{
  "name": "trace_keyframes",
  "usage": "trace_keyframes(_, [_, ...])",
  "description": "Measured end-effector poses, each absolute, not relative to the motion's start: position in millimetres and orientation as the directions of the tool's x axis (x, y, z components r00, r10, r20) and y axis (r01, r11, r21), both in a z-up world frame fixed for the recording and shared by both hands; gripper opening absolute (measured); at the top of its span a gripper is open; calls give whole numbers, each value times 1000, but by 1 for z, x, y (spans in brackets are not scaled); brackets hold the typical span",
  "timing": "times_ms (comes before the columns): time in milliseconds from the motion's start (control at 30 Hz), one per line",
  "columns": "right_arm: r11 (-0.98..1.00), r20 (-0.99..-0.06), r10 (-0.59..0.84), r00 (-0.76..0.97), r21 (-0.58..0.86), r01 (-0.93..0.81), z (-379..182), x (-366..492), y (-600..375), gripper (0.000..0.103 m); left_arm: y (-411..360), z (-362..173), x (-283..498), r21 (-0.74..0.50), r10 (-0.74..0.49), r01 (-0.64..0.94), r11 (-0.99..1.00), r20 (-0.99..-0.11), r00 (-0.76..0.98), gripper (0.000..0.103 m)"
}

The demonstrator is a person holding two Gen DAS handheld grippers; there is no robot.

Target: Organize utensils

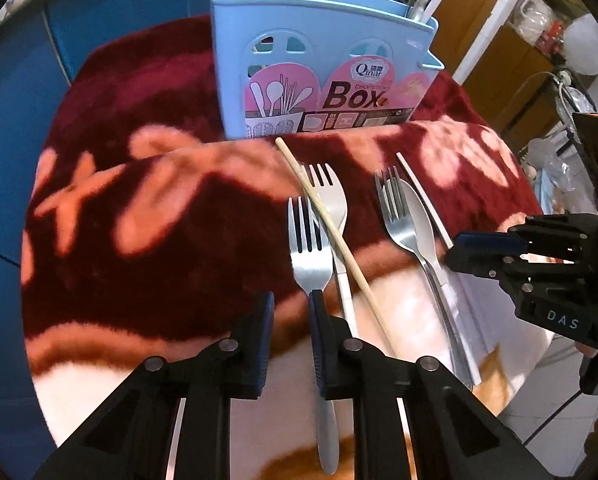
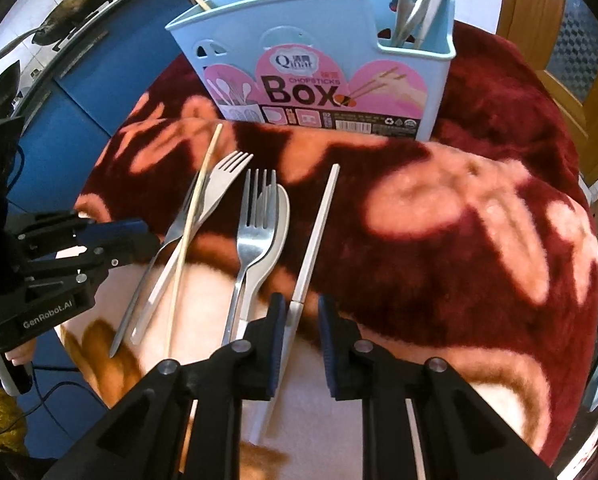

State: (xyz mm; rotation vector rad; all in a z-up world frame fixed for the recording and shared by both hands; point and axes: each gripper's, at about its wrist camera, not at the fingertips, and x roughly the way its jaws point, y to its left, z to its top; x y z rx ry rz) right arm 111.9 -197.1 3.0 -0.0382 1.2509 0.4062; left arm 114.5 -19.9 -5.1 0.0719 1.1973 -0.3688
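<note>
Left tongs [image 1: 291, 316] sit nearest the lens, pointing steeply down over the blanket-covered counter [image 1: 159, 240], jaws a little apart w/ nothing between them; the right-hand pad lies over the neck of a steel fork [image 1: 309, 252], can't tell if it touches. That fork lies tines toward the box. Just beside it, partly overlapping, a white plastic fork [image 1: 331, 196] w/ a wooden chopstick [image 1: 331, 232] lying diagonally across it.

Right tongs [image 2: 302, 320] also point steeply down, jaws a little apart, straddling a white chopstick [image 2: 317, 232] that runs up toward the box; the chopstick lies close along the left pad, contact unclear, right pad stands off it. Left of it, a second steel fork [image 2: 255, 224] lies on top of a white spoon [image 2: 277, 220].

Behind the utensils stands the light-blue chopstick box [image 2: 319, 60], upright, pink label w/ "Box" facing the cameras. One wooden chopstick sticks out of its left end; metal utensils and a white stick stand in the right-end compartment.

Blanket is dark red w/ pink and cream pattern. Blue cabinet fronts [image 2: 83, 92] behind; pans [image 2: 75, 8] hang on the wall at far left in the right-wrist view.
</note>
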Motion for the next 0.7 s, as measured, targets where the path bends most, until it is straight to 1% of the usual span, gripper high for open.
trace_keyframes(300, [925,-935,281,218,202,-322,-4,123,-195,19,-20,-6,121,-184,-275,327,927,-926,258,17])
trace_keyframes(400, [923,-933,292,210,218,-317,-4,124,-195,19,-23,-10,121,-222,-305,337,915,-927,218,17])
trace_keyframes(500, [922,-931,304,203,233,-309,-5,126,-197,19,-29,-15,121,-199,-288,346,917,-930,227,17])
trace_keyframes(533, [922,-930,307,202,237,-307,-4,127,-198,19,-29,-14,121,-200,-289,342,918,-928,235,16])
trace_keyframes(567, [922,-929,310,201,242,-304,-4,127,-199,19,-29,-14,123,-206,-294,334,920,-926,237,13])
trace_keyframes(700, [920,-925,319,208,251,-300,-4,129,-201,18,-24,-16,131,-242,-319,300,923,-916,244,10])
